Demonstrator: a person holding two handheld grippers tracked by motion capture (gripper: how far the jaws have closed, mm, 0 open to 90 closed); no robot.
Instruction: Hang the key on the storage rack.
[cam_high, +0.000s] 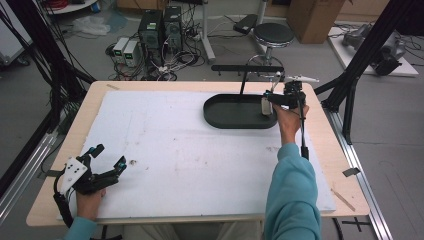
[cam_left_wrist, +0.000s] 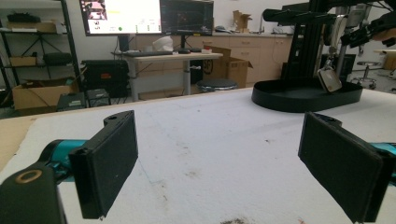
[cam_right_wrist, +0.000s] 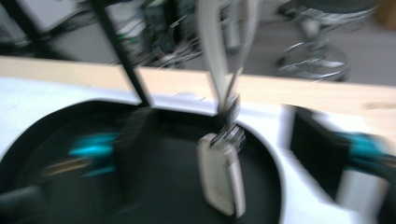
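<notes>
One black tray (cam_high: 235, 116) with its hanger stand sits far right on my table (cam_high: 150, 150), the small white tag (cam_right_wrist: 219, 179) dangling over it. My right gripper (cam_high: 274, 98) stands open around the tag without pressing; I'd back straight off. My left gripper (cam_high: 107, 161) idles near left, wide open, empty.

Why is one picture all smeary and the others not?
The right gripper view is smeared by motion blur: its black jaws and the hanging white tag look streaky. The left gripper view is sharp on the jaws and the black tray, with bright screens behind. The high view is evenly lit and a bit soft.
</notes>
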